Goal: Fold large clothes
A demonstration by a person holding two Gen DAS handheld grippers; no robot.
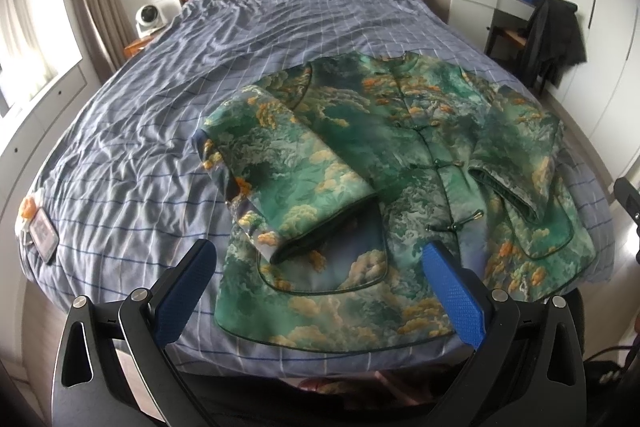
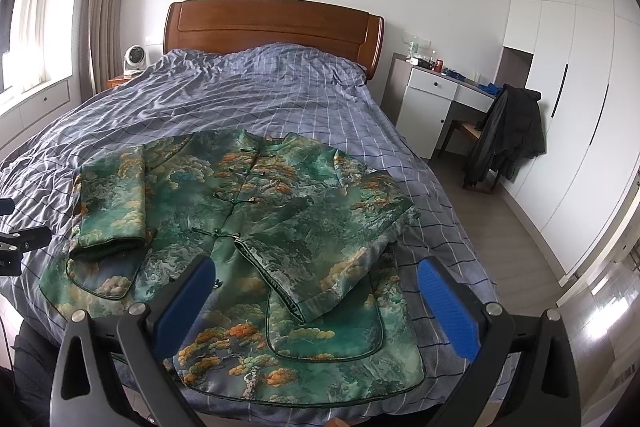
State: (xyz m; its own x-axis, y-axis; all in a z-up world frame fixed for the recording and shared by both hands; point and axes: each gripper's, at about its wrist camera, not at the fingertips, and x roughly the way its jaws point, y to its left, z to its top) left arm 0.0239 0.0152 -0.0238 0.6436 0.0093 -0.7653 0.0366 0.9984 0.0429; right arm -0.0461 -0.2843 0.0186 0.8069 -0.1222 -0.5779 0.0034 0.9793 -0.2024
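Note:
A green jacket [image 1: 400,155] [image 2: 248,223] with orange and cream cloud print lies face up on the bed, collar toward the headboard. Both sleeves are folded inward over the front: the left sleeve [image 1: 288,171] [image 2: 112,203] and the right sleeve [image 1: 516,147] [image 2: 332,247]. My left gripper [image 1: 320,287] is open and hovers above the hem near the foot of the bed, holding nothing. In the right wrist view my right gripper [image 2: 316,303] is open too, above the right pocket and the sleeve cuff, empty.
The bed [image 1: 168,99] has a rumpled blue checked cover and a wooden headboard [image 2: 272,23]. A phone with an orange charm [image 1: 42,231] lies at the left edge. A white desk [image 2: 432,95], a chair with a dark coat [image 2: 504,135] and wardrobes [image 2: 580,107] stand to the right.

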